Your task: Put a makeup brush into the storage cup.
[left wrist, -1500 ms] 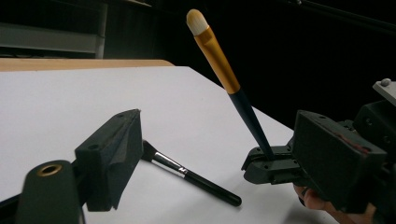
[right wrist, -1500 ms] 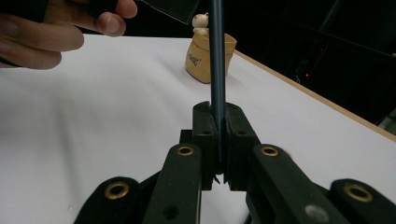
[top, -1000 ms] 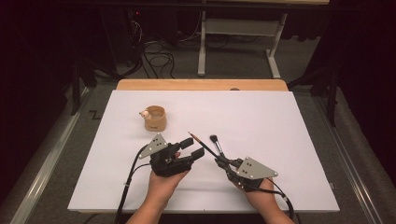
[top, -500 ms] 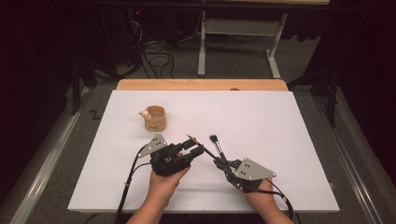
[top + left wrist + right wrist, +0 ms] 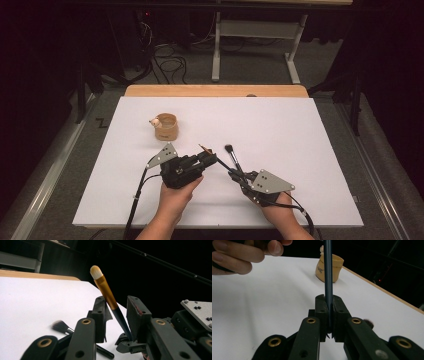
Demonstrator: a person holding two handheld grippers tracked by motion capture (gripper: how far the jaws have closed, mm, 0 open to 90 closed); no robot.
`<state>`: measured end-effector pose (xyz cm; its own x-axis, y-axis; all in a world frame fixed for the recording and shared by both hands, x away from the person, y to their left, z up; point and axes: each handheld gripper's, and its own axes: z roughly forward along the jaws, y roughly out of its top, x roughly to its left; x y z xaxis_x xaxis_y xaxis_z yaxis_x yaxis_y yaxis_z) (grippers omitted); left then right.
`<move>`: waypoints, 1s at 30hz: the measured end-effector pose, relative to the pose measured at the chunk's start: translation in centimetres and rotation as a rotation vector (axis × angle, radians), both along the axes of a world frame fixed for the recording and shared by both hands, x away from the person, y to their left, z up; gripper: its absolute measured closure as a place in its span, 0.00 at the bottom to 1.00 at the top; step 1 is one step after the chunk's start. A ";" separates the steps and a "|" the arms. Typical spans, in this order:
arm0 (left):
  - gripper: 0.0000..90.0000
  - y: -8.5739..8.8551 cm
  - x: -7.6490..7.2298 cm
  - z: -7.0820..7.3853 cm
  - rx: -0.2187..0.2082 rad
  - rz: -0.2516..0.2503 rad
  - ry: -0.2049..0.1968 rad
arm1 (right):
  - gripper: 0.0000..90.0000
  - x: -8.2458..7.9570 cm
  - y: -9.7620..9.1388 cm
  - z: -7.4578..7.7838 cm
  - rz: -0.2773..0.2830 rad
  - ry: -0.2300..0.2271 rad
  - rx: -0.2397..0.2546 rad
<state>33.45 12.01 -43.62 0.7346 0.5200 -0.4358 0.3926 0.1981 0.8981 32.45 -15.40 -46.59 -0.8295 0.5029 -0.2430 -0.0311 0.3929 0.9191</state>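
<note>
white board, brushes mid-front, far half open

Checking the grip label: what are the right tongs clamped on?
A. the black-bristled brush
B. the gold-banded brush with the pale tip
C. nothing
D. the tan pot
B: the right tongs are shut on the dark handle of the gold-banded brush, while the black-bristled brush lies on the table.

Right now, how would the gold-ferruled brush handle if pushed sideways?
Probably stiff: the gold-ferruled brush stands straight from the fingers of the right gripper. Likely light, being slim. Its smooth, round handle might slip or pivot in the grip.
</note>
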 end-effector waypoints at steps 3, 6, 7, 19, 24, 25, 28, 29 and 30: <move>0.80 0.0 0.0 0.0 -0.010 0.000 0.005 | 0.96 0.0 0.0 0.0 -0.001 0.000 -0.001; 0.82 0.1 0.1 0.0 -0.006 -0.001 0.002 | 0.96 0.0 0.0 0.0 0.002 0.000 -0.002; 0.83 0.1 0.1 -0.1 -0.007 -0.002 0.002 | 0.96 0.0 0.0 0.0 0.003 0.000 -0.002; 0.87 0.1 0.0 -0.1 -0.030 -0.027 0.002 | 0.96 0.2 0.1 -0.2 0.002 0.003 -0.013; 0.89 0.0 0.0 -0.1 -0.036 -0.044 -0.006 | 0.96 0.3 0.1 -0.3 -0.007 0.012 -0.023; 0.90 0.0 0.0 -0.1 -0.036 -0.047 -0.008 | 0.96 0.3 0.1 -0.3 -0.009 0.015 -0.024; 0.91 -0.1 0.0 -0.2 -0.035 -0.058 -0.008 | 0.95 0.4 0.1 -0.4 -0.012 0.018 -0.028; 0.91 -0.1 0.0 -0.2 -0.036 -0.061 -0.008 | 0.95 0.4 0.1 -0.5 -0.019 0.021 -0.030; 0.91 -0.1 0.0 -0.2 -0.038 -0.065 -0.009 | 0.95 0.4 0.1 -0.5 -0.017 0.017 -0.033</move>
